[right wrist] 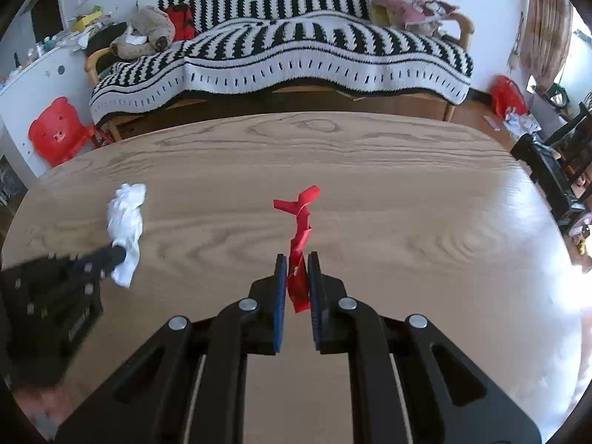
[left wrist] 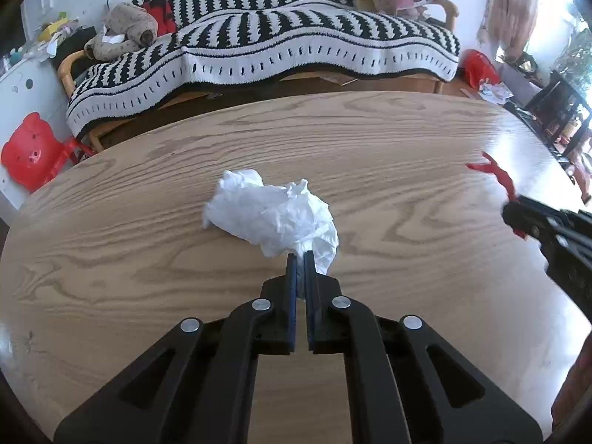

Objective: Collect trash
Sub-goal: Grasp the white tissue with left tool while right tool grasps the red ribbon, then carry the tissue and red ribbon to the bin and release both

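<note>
My left gripper (left wrist: 300,256) is shut on the near edge of a crumpled white tissue (left wrist: 273,218), which rests on the wooden table (left wrist: 148,266). In the right wrist view the tissue (right wrist: 125,222) and the left gripper (right wrist: 117,255) show at the left. My right gripper (right wrist: 298,259) is shut on a twisted red wrapper strip (right wrist: 301,236) that stretches forward over the table (right wrist: 407,222). In the left wrist view the red strip (left wrist: 497,175) and the right gripper (left wrist: 512,218) show at the right edge.
Beyond the table's far edge stands a sofa with a black-and-white striped blanket (left wrist: 296,44) and a plush toy (left wrist: 125,29). A red bear-shaped stool (left wrist: 33,151) is at the left, a red bag (left wrist: 479,66) and dark chairs (left wrist: 558,111) at the right.
</note>
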Available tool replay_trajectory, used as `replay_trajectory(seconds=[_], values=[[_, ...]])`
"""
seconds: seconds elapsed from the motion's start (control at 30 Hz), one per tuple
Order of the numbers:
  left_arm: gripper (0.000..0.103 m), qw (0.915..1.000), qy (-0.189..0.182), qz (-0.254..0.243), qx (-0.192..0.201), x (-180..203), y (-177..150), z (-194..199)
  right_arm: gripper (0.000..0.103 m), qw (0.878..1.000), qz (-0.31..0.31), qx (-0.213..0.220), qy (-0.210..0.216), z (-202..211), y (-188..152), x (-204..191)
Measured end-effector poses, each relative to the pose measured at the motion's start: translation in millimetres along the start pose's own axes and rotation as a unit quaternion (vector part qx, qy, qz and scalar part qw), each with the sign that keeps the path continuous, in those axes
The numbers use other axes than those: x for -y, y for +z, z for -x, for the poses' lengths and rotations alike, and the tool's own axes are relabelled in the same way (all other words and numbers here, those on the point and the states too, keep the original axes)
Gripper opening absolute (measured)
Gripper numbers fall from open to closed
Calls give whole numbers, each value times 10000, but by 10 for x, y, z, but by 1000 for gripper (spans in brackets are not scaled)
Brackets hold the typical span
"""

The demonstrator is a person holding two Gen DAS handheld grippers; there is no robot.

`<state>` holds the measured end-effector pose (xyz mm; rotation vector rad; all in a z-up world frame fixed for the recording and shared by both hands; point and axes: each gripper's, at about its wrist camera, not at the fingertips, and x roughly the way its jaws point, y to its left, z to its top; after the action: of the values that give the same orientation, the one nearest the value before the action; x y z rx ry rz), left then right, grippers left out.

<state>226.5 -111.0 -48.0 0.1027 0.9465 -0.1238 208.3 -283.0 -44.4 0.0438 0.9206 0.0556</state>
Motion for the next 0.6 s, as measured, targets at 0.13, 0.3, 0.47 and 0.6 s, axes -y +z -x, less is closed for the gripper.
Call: replay_trajectory(seconds=[0.13, 0.3, 0.47, 0.6], values=[[3, 9998, -143, -56, 105, 5, -136, 315, 12, 9999, 49, 111, -62, 445, -322, 35], [3, 9988, -366, -99, 296, 96, -346, 792, 12, 9995, -80, 279, -140, 958, -709, 141], [3, 9966, -590, -302, 495, 273, -628, 1181, 12, 9987, -245, 440, -70, 1455, -1106, 255], [3, 9944, -763, -424, 602, 421, -918, 1424, 12, 9983, -173, 533, -130, 1750, -1416, 274]])
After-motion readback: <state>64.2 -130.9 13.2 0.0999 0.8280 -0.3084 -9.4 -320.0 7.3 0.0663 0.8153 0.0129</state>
